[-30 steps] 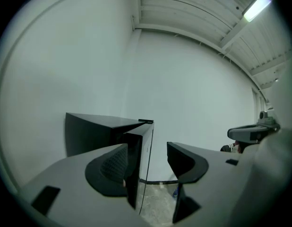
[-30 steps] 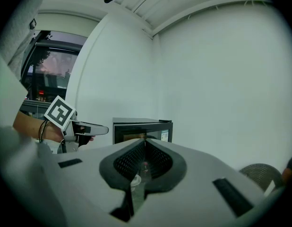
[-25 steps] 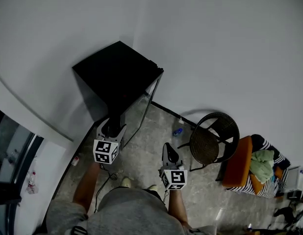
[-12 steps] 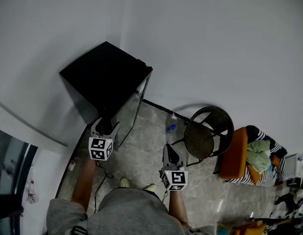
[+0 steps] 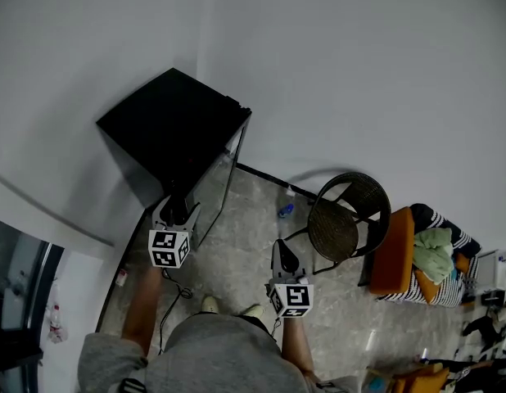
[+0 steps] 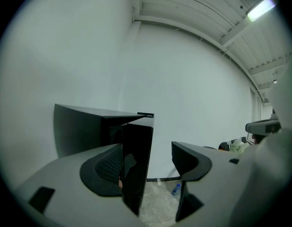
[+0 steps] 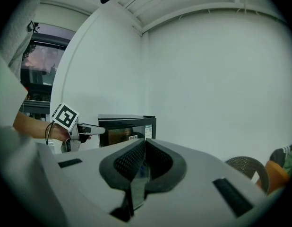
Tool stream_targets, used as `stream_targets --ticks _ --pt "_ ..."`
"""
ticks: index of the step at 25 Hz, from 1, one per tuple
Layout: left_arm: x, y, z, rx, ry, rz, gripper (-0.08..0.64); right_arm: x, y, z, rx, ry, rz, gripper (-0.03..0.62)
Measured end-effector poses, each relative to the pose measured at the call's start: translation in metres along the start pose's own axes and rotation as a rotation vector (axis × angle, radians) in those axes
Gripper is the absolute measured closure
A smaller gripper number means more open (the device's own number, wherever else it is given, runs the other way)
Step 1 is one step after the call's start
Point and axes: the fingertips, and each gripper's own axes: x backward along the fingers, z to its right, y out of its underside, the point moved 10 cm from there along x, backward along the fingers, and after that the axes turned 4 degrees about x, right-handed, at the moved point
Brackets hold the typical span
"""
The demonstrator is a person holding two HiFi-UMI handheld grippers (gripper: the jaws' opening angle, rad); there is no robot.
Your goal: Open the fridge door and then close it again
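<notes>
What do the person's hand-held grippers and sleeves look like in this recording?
The left hand-held gripper and right hand-held gripper both have light grey moulded bodies, with dark mesh-textured pads inside the jaws. Each carries a white cube printed with black square markers. The person wears a grey top with short sleeves.

The pale stone-patterned floor (image 5: 237, 252) carries a black fridge (image 5: 175, 125) at eleven o'clock from the person's shoes (image 5: 208, 304), set in the corner. A small blue bottle (image 5: 284, 211) lies at one o'clock, a dark wicker chair (image 5: 343, 223) stands at two, and an orange seat (image 5: 394, 256) at three. What may be a dark cable (image 5: 175, 289) trails at nine.
</notes>
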Motion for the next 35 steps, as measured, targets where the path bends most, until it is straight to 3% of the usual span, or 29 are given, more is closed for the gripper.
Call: stream_targets --ticks 21,35 --pt "0.006 0.006 0.032 0.001 0.030 -0.026 0.249 0.016 0.009 0.014 -0.012 0.015 0.051 0.568" --pt "0.005 0.011 0.076 0.013 -0.024 -0.046 0.233 0.040 0.024 0.069 -0.026 0.004 0.053 0.568"
